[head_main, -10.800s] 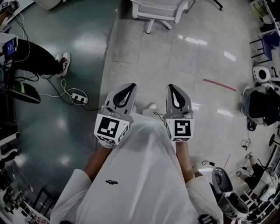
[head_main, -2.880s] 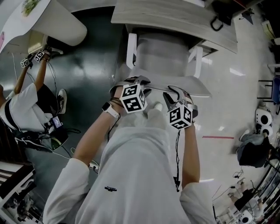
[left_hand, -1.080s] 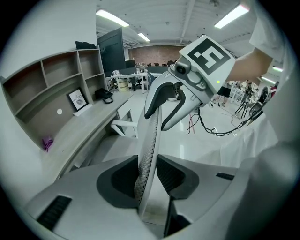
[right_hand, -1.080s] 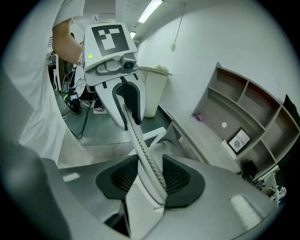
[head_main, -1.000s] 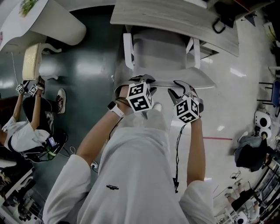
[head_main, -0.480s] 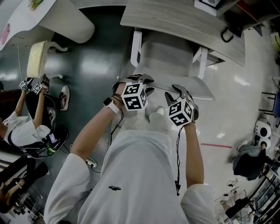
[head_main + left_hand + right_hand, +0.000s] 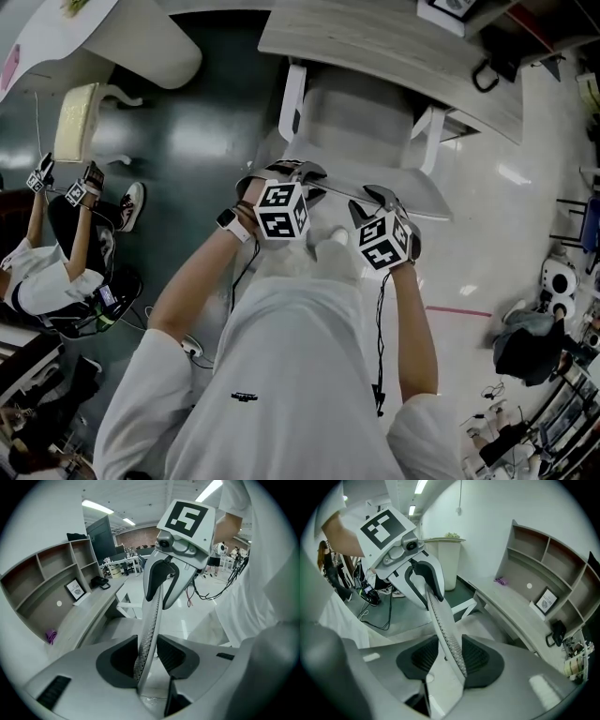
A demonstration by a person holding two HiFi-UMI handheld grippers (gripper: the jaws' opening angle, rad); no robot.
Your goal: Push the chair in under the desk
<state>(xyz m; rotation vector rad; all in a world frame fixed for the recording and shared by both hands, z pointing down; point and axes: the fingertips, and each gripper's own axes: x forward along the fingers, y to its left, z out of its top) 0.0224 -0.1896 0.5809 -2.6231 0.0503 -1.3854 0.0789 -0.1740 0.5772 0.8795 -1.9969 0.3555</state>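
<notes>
Chair (image 7: 361, 117) tucked partly under table (image 7: 375, 42) near edge, backrest top rim outside it. Left tongs (image 7: 147, 656) closing on rim; right tongs (image 7: 450, 660) clamped on same rim. Seat front hidden under table; legs not visible.

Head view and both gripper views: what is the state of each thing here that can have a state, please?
Chair: upright, seat partly under the desk, backrest outside it.
Left tool: jaws closing on the backrest's top edge, which stands between them.
Right tool: shut on the backrest's top edge.
</notes>
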